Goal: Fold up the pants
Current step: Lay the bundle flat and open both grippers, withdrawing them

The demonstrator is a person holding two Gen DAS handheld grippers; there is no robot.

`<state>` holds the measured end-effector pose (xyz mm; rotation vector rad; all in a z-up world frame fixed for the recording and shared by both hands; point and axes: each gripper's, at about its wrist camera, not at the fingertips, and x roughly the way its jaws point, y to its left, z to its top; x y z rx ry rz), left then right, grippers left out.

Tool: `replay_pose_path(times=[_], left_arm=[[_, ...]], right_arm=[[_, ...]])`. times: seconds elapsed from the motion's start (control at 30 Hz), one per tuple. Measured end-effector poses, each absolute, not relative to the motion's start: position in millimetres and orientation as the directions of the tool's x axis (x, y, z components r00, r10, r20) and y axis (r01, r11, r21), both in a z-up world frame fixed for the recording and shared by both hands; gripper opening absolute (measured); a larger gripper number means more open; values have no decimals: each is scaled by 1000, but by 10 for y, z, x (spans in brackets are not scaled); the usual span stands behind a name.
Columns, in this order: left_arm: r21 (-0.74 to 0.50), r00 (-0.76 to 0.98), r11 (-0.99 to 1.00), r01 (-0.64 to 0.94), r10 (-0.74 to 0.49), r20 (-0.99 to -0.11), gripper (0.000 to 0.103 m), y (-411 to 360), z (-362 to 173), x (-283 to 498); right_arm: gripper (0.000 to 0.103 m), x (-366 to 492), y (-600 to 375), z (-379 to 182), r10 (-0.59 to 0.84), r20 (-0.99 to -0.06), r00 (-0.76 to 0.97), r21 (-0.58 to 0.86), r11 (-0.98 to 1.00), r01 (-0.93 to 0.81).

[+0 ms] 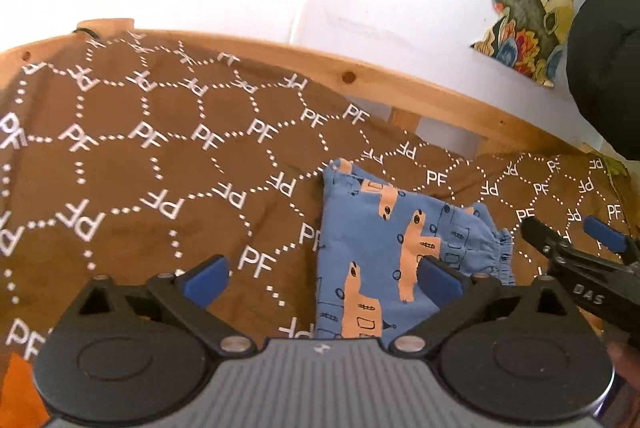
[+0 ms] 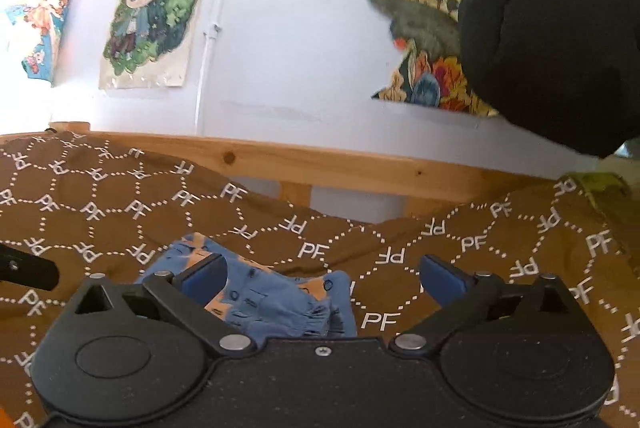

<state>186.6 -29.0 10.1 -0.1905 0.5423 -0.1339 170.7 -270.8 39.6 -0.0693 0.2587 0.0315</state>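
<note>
The small blue pants (image 1: pixel 384 252) with orange and dark prints lie folded into a compact bundle on the brown bedspread (image 1: pixel 160 168). Their gathered waistband (image 1: pixel 500 252) points right. My left gripper (image 1: pixel 322 278) is open and empty, hovering over the bundle's left edge. My right gripper (image 2: pixel 322 278) is open and empty just above the pants (image 2: pixel 272 300), whose ruffled edge lies between its fingers. The right gripper also shows at the right of the left wrist view (image 1: pixel 568 232), open, beside the waistband.
A wooden bed rail (image 1: pixel 360 68) runs along the far side of the bedspread, with a white wall and colourful posters (image 2: pixel 152 12) behind. A black padded garment (image 2: pixel 560 36) hangs at the upper right. An orange item (image 1: pixel 20 388) lies at the lower left.
</note>
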Motion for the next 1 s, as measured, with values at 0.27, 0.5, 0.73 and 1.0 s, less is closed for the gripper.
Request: replay_pose_path(times=[0.27, 0.5, 0.73, 1.0], left_arm=[[-197, 879, 979, 46, -133, -458, 103, -104, 262, 1457], [-108, 879, 991, 83, -124, -461, 103, -36, 373, 1075], [-41, 855, 990, 138, -140, -500, 103, 5, 243, 688], [-81, 848, 988, 129, -152, -507, 103, 35, 36, 581]], right_arm=[[102, 1142, -2582, 686, -9, -209, 978, -27, 1000, 4], [102, 716, -2483, 810, -9, -242, 970, 25, 1000, 16], [102, 332, -2424, 794, 0, -293, 956, 62, 998, 19], [102, 171, -2469, 597, -33, -352, 935, 94, 993, 71]])
